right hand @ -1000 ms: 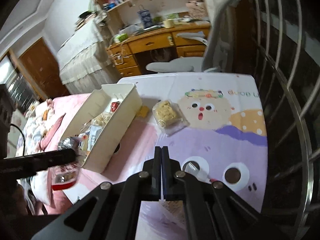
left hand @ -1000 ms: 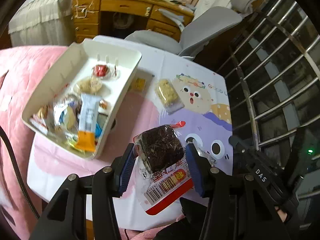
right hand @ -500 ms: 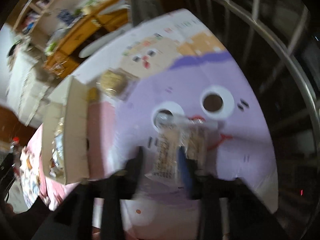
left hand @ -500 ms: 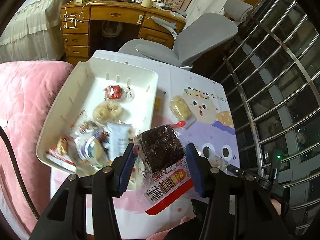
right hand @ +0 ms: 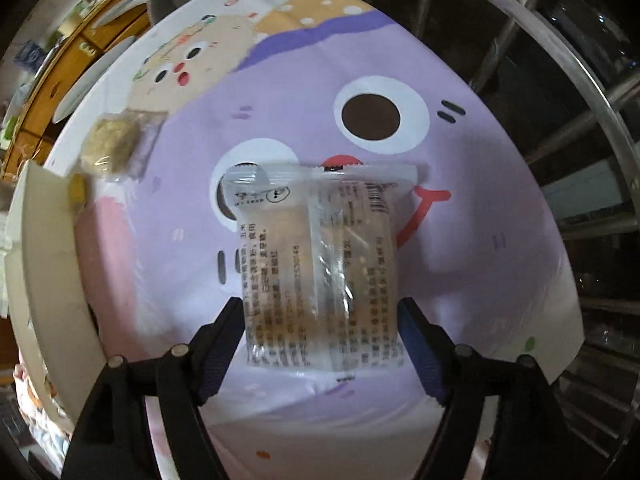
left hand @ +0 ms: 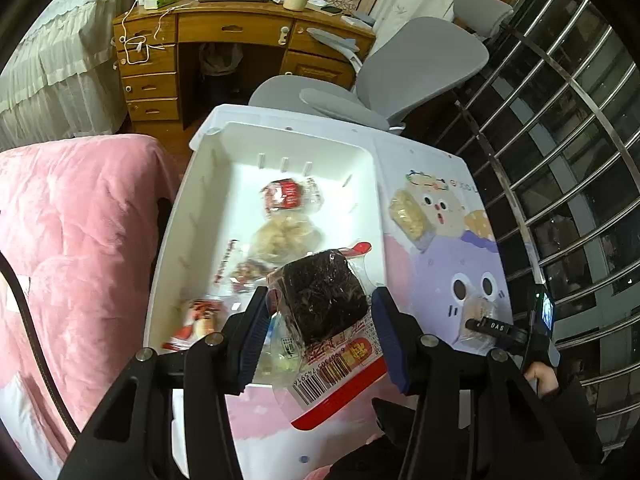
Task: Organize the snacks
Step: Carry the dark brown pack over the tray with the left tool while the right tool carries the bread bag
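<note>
My left gripper (left hand: 320,332) is shut on a dark brownie in a clear and red wrapper (left hand: 324,304), held above the near end of the white bin (left hand: 172,216). The bin holds several wrapped snacks. My right gripper (right hand: 320,332) is open, its fingers on either side of a clear-wrapped pale snack (right hand: 320,264) lying on the purple cartoon tablecloth (right hand: 460,208). It also shows in the left wrist view (left hand: 476,316) under the right gripper. Another pale wrapped snack (left hand: 412,218) lies right of the bin, also in the right wrist view (right hand: 112,144).
A small yellow item (right hand: 77,192) lies against the bin wall (right hand: 44,264). A pink blanket (left hand: 72,240) lies left of the table. A grey chair (left hand: 400,76) and wooden desk (left hand: 224,32) stand behind. Metal window bars (left hand: 560,160) run along the right.
My left gripper has carried the brownie left, over the bin. My right gripper has opened and dropped down around the clear-wrapped snack on the tablecloth.
</note>
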Available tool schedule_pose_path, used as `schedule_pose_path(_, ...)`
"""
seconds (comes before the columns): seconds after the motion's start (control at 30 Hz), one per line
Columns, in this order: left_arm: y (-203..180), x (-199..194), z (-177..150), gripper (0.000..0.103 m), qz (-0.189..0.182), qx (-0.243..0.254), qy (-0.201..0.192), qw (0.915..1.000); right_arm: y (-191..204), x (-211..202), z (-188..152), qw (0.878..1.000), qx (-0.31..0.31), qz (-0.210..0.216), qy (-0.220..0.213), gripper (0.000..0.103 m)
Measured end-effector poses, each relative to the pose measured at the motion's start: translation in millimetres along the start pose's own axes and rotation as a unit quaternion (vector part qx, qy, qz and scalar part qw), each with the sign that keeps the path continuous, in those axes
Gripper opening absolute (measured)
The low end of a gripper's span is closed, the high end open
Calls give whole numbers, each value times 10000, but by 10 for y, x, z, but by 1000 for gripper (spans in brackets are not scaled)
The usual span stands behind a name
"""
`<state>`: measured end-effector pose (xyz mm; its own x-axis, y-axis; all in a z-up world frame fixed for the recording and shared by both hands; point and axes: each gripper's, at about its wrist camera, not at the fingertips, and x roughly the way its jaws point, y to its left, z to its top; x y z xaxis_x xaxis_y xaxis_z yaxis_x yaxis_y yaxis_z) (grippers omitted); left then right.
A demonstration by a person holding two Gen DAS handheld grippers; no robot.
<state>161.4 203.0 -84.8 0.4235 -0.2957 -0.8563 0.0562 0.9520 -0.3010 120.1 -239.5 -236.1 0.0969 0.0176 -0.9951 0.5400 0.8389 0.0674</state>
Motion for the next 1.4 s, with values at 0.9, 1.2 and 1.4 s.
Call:
schedule_pose_path(0.9, 597, -36, 109, 50, -142, 198, 35, 9997, 341, -324, -489, 9943, 604, 641, -607, 67)
schedule_pose_path(1.2, 667, 26, 152, 51, -178, 257, -3, 9995, 913, -743, -606, 9852, 76, 1485, -853, 67)
schedule_pose_path(1.4, 676, 63, 191, 51, -202, 338, -102, 9992, 1329, -970, -642, 9763, -393, 1924, -910, 67)
